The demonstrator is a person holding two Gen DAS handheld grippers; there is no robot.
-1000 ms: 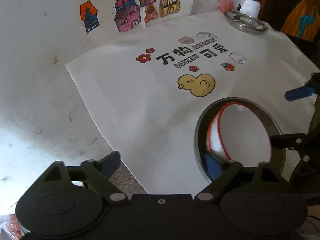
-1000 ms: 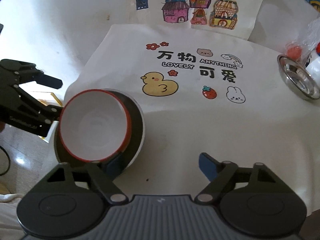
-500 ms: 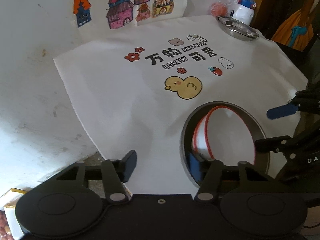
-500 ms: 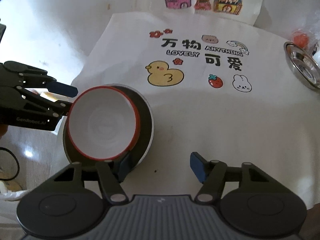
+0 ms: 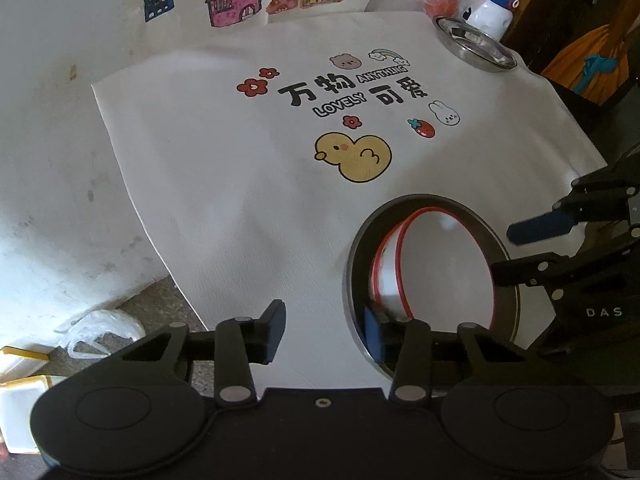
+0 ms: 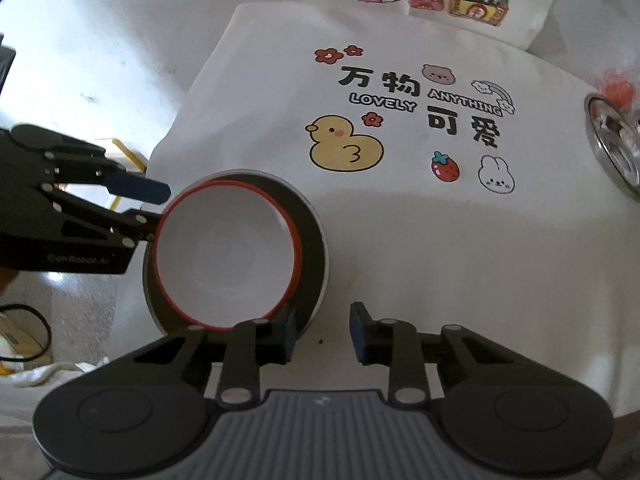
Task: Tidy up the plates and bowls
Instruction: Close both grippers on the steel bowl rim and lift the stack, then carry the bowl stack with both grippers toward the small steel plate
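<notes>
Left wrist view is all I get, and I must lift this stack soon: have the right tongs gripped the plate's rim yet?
Observer: Not yet. The right tongs have just been closing with the rim of the dark plate between them, but the outer finger stands clear of it, over the cloth.
Operator: Anything inside the red-rimmed bowl?
Observer: No. From above, the whole floor of the red-rimmed bowl shows bare white.
Operator: Anything loose near the stack?
Observer: Only a small dark speck on the cloth, between the right tongs' fingers.
</notes>
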